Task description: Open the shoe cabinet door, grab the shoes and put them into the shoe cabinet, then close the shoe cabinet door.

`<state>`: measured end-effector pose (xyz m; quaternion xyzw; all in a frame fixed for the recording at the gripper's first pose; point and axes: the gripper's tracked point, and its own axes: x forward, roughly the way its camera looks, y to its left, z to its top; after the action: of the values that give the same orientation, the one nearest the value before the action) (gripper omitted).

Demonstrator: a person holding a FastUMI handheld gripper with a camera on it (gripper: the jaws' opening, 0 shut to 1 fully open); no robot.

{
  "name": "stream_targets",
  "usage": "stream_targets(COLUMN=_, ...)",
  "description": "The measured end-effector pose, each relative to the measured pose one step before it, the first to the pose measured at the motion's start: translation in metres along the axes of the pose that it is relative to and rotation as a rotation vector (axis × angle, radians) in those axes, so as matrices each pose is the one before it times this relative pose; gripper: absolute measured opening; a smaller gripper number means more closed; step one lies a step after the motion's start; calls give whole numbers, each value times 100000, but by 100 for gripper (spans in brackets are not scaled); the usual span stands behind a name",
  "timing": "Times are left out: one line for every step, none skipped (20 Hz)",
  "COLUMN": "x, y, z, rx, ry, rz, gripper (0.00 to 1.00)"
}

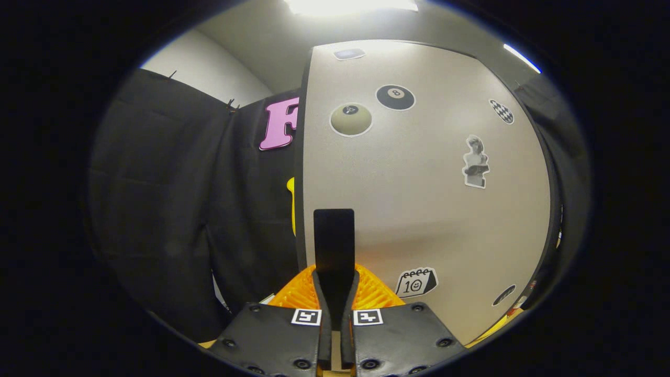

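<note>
While the fingers (335, 285) stand nearly closed, with a narrow slot between them, a dark upright handle (334, 246) sits in that slot and rises toward twelve o'clock from the tips. Both fingers lie close against the sides of the handle's lower end, though whether they truly press on it cannot be told from this angle. The handle stands in front of the shoe cabinet door (419, 209), a pale, smooth panel with a dark edge that spreads from the fingers toward twelve and two o'clock. The handle sits near the door's edge at the nine o'clock side.

Stickers dot the door: a black billiard ball sticker (395, 97) up toward twelve o'clock, a tan round sticker (350, 119) just beside it at its eight o'clock, a small bust sticker (476, 162) toward two o'clock, a checkered oval sticker (501, 111) higher toward one o'clock, and a calendar sticker (415, 283) just beyond the fingers at three o'clock.

Beyond the door's edge, toward nine and ten o'clock, hangs the black cloth wall (172, 199) of the booth. A bright ceiling light (350, 5) glows at twelve o'clock above the door.
</note>
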<state>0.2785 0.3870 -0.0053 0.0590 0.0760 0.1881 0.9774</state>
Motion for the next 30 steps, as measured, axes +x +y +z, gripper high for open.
stream_targets(x=-932, y=386, z=344, rx=321, ry=69, rz=2088, gripper=8)
stream_targets(x=-1025, y=387, z=327, rx=-589, ry=105, rz=1689, gripper=8)
stream_targets(x=-833, y=138, z=98, rx=-456, ry=478, rz=1706, gripper=8)
stream_targets(x=-887, y=35, z=188, rx=-12, ry=199, rz=1972, gripper=8)
stream_targets(x=-985, y=170, z=28, rx=924, ry=979, rz=2429, gripper=8)
stream_targets(x=-1096, y=151, z=127, rx=1194, ry=578, rz=2383, gripper=8)
stream_targets(x=-1344, y=-61, z=103, rx=652, ry=418, rz=1971, gripper=8)
stream_targets(x=-1243, y=-92, z=135, rx=-272, ry=289, rz=1408, gripper=8)
stream_targets(x=-986, y=-153, z=76, rx=-918, ry=285, rz=1139, gripper=8)
stream_targets(x=-798, y=-148, z=141, rx=-215, ry=320, rz=808, gripper=8)
stream_targets(x=-676, y=10, z=-94, rx=341, ry=765, rz=796, gripper=8)
stream_targets(x=-640, y=-80, z=27, rx=768, ry=422, rz=731, gripper=8)
stream_targets(x=-452, y=-235, z=-33, rx=770, ry=434, rz=498, gripper=8)
stream_targets(x=-400, y=-347, z=104, rx=108, ry=-285, rz=256, gripper=8)
stream_targets(x=-520, y=-235, z=34, rx=-573, ry=-317, rz=5, gripper=8)
stream_targets(x=-586, y=-283, z=65, rx=-48, ry=47, rz=-79, gripper=8)
stream_targets(x=-588, y=-161, z=-127, rx=822, ry=285, rz=43, gripper=8)
stream_targets(x=-539, y=-366, z=6, rx=904, ry=82, rz=219, gripper=8)
stream_targets(x=-321, y=-519, z=70, rx=878, ry=574, rz=122, gripper=8)
stream_targets(x=-496, y=-510, z=34, rx=669, ry=577, rz=84, gripper=8)
stream_targets(x=-420, y=-372, z=104, rx=431, ry=477, rz=55, gripper=8)
stream_targets(x=-492, y=-453, z=148, rx=-252, ry=202, rz=74, gripper=8)
stream_targets(x=-417, y=-500, z=31, rx=-641, ry=35, rz=108, gripper=8)
stream_targets(x=-566, y=-423, z=134, rx=160, ry=28, rz=102, gripper=8)
stream_targets(x=-402, y=-136, z=-235, rx=567, ry=141, rz=401, gripper=8)
stream_targets(x=-162, y=-243, z=-11, rx=1055, ry=150, rz=430, gripper=8)
stream_targets(x=-127, y=-152, z=-60, rx=342, ry=160, rz=519, gripper=8)
stream_targets(x=-349, y=-295, z=47, rx=-157, ry=-379, rz=357, gripper=8)
stream_targets(x=-133, y=-81, z=58, rx=-818, ry=-489, rz=278, gripper=8)
stream_targets(x=-211, y=-218, z=119, rx=-811, ry=47, rz=479, gripper=8)
